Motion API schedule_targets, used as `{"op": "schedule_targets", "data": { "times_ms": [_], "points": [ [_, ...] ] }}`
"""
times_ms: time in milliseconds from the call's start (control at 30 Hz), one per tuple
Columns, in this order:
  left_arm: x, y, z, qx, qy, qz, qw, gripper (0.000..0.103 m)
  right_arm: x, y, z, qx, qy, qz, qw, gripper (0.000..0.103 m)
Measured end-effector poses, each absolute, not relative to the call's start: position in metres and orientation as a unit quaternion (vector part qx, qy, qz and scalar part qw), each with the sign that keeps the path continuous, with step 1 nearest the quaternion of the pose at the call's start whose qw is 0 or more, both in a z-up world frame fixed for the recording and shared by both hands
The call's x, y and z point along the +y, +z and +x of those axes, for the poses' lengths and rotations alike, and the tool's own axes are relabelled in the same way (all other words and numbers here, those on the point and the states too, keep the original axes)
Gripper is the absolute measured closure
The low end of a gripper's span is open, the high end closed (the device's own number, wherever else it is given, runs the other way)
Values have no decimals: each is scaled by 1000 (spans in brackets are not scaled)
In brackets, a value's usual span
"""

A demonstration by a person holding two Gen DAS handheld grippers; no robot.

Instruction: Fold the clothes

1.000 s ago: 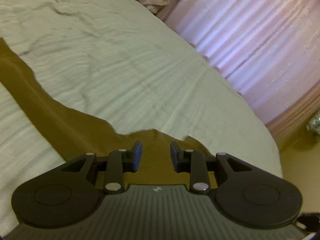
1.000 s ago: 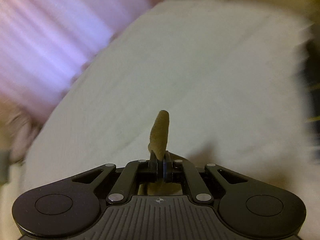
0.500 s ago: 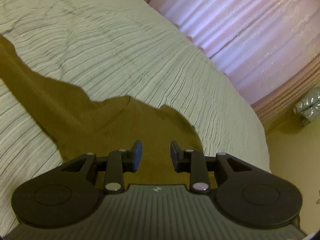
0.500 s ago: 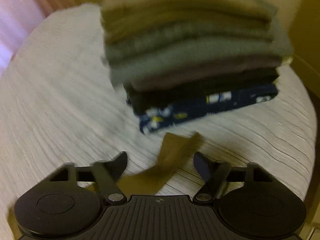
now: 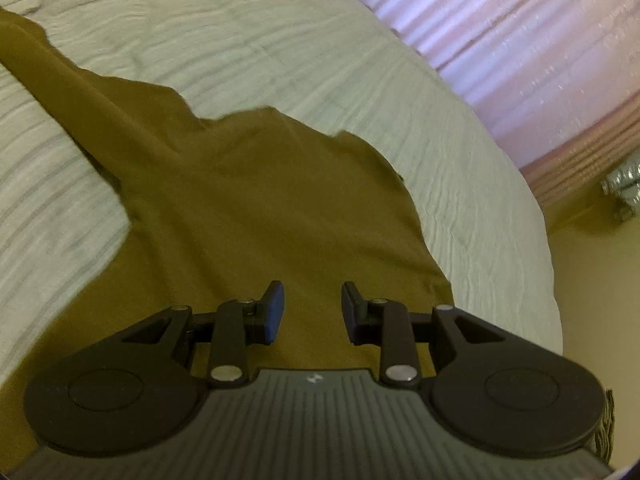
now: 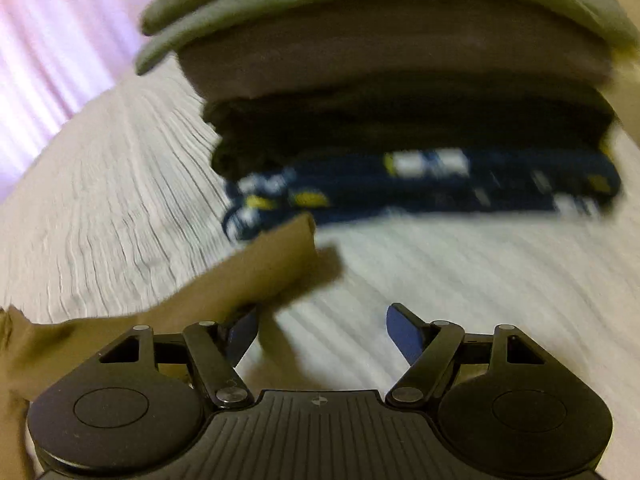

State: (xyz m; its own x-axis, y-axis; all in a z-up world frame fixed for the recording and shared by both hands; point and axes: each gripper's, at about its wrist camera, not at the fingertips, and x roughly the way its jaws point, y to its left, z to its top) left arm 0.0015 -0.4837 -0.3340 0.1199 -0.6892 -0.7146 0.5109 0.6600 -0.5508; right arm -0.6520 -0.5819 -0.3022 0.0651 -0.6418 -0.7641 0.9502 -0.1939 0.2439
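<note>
An olive-brown garment [image 5: 248, 200] lies spread on the pale ribbed bedspread [image 5: 320, 80]. My left gripper [image 5: 312, 312] is open just above it, with the cloth under both fingers. In the right wrist view a strip of the same garment [image 6: 256, 276] lies on the bed beside my left finger. My right gripper [image 6: 322, 332] is wide open and holds nothing.
A tall stack of folded clothes [image 6: 400, 120] stands on the bed right in front of my right gripper, with a patterned navy piece [image 6: 440, 184] at the bottom. Pink curtains [image 5: 520, 32] hang beyond the bed's far edge. The floor [image 5: 592, 280] shows at right.
My right gripper let go of the olive cloth, opened wide and moved close to the stack. My left gripper stayed open and shifted so more of the garment shows ahead.
</note>
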Motion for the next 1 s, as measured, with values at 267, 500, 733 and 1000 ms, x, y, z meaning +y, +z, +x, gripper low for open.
{"op": "schedule_targets", "data": {
  "times_ms": [267, 500, 733, 1000],
  "points": [
    [-503, -341, -20, 532, -422, -61, 731, 77, -609, -284, -641, 158, -572, 375, 712, 82],
    [-516, -348, -28, 539, -428, -54, 724, 77, -641, -293, -606, 194, -562, 396, 700, 43],
    [-513, -348, -29, 540, -425, -49, 725, 77, -656, -311, -527, 276, -521, 386, 709, 43],
    [-500, -348, -12, 538, -407, -62, 736, 77, -681, -316, -604, 110, -543, 532, 640, 43]
  ]
}}
